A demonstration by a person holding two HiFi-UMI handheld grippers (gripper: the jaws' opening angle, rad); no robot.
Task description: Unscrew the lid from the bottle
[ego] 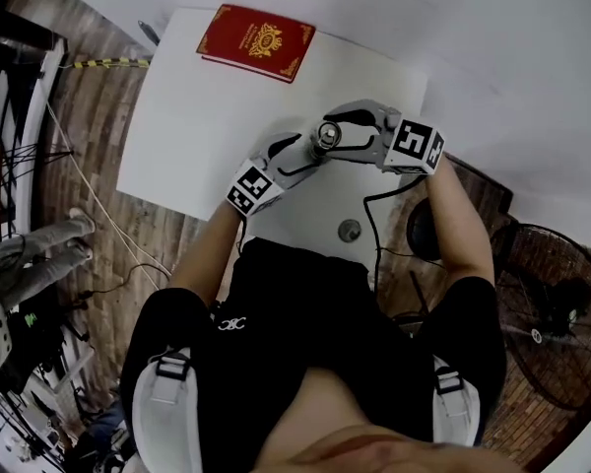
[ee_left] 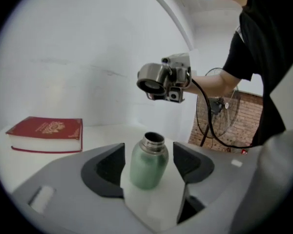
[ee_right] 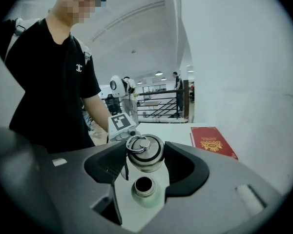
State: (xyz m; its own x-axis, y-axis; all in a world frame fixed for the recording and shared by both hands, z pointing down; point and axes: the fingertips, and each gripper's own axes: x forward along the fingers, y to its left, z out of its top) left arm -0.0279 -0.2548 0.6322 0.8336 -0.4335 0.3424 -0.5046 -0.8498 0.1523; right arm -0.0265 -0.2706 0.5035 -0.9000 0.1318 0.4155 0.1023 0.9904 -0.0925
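A green bottle (ee_left: 149, 162) with a bare steel neck, its mouth open, stands tilted between the jaws of my left gripper (ee_left: 149, 167), which is shut on its body. The steel lid (ee_right: 144, 152), with a ring on top, is off the bottle and sits between the pads of my right gripper (ee_right: 145, 155), shut on it. In the right gripper view the bottle's open mouth (ee_right: 144, 185) lies just below the lid. The left gripper view has the right gripper (ee_left: 151, 83) holding the lid (ee_left: 150, 85) well above the bottle. From the head view the lid (ego: 327, 134) covers the bottle.
A red book (ego: 256, 42) lies at the far end of the white table (ego: 197, 136). A small round object (ego: 350, 230) rests near the table's front edge. A standing fan (ego: 557, 313) is on the floor to the right, and a black cable trails from the right gripper.
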